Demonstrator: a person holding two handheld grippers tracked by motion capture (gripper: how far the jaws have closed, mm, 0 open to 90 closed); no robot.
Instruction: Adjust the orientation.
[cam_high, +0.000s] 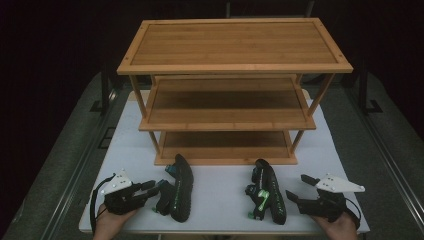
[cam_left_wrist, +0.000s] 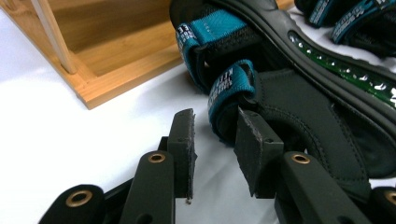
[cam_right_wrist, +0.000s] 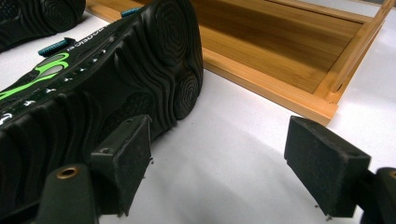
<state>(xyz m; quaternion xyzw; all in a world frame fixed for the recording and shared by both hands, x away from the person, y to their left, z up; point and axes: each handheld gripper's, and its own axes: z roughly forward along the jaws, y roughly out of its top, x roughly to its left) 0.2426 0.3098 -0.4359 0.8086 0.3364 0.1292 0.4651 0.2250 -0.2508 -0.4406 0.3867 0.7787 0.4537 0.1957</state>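
A wooden shelf (cam_high: 227, 107) with three levels stands on a white table (cam_high: 220, 192), toward 12 o'clock from the person. Two black sandals lie on their sides on the table in front of the bottom level. The left sandal (cam_high: 179, 187) has blue-green straps and sits at about 7 o'clock from the middle of the table. The right sandal (cam_high: 267, 192) has bright green marks and sits at about 5 o'clock. The two sandals are well apart from each other. The left hand (cam_high: 107, 222) holds the left gripper (cam_high: 150, 186) near the 7 o'clock corner, just beside the left sandal at its 9 o'clock side. In the left gripper view, its jaws are a little way apart and hold nothing, and a blue-green strap (cam_left_wrist: 229, 88) lies just past the tips, with the corner of the shelf at 11 o'clock. The right hand (cam_high: 342, 225) holds the right gripper (cam_high: 300, 187) near the 5 o'clock corner, just beside the right sandal at its 3 o'clock side. In the right gripper view, its jaws are wide apart and hold nothing. One jaw is close against the bumpy bottom of the right sandal, but I cannot tell if they touch. The other jaw is over bare table.
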